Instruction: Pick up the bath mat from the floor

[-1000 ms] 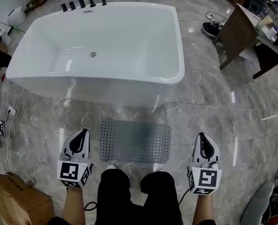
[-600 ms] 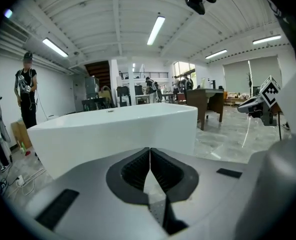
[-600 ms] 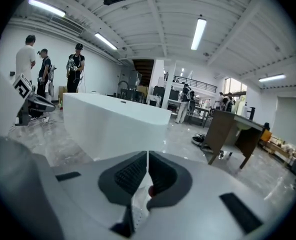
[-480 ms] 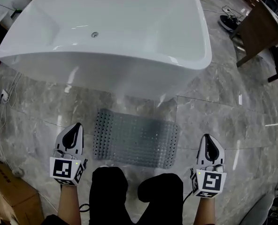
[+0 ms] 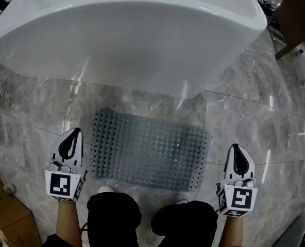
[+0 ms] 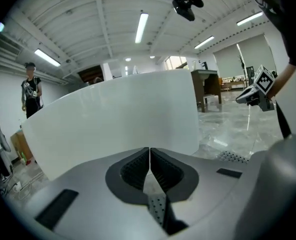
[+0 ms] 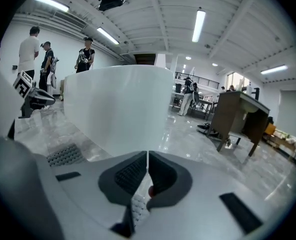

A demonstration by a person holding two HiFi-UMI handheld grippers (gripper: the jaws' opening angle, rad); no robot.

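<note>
A: Quick one. Where's the mat?

B: Bath mat (image 5: 148, 151) lies flat on the marble floor (image 5: 245, 112), just in front of the bathtub (image 5: 126, 35), long side running along the tub's near wall. Grey, studded, nothing on it.

A: Left gripper?

B: Left gripper (image 5: 74, 134) is in front of the tub, toward its left end, well apart from the tub wall. Its own view shows the ribbed pads pressed together with nothing between them. Empty.

A: Right one?

B: Right gripper (image 5: 236, 148) is in front of the tub toward its right end, also apart from the wall. Jaws closed tight there too, holding nothing.

A: Either one on the mat?

B: No, neither grips it. The person's knees (image 5: 114, 217) sit on the side of the mat away from the tub. A cardboard box (image 5: 3, 210) stands out from the tub's left end.
</note>
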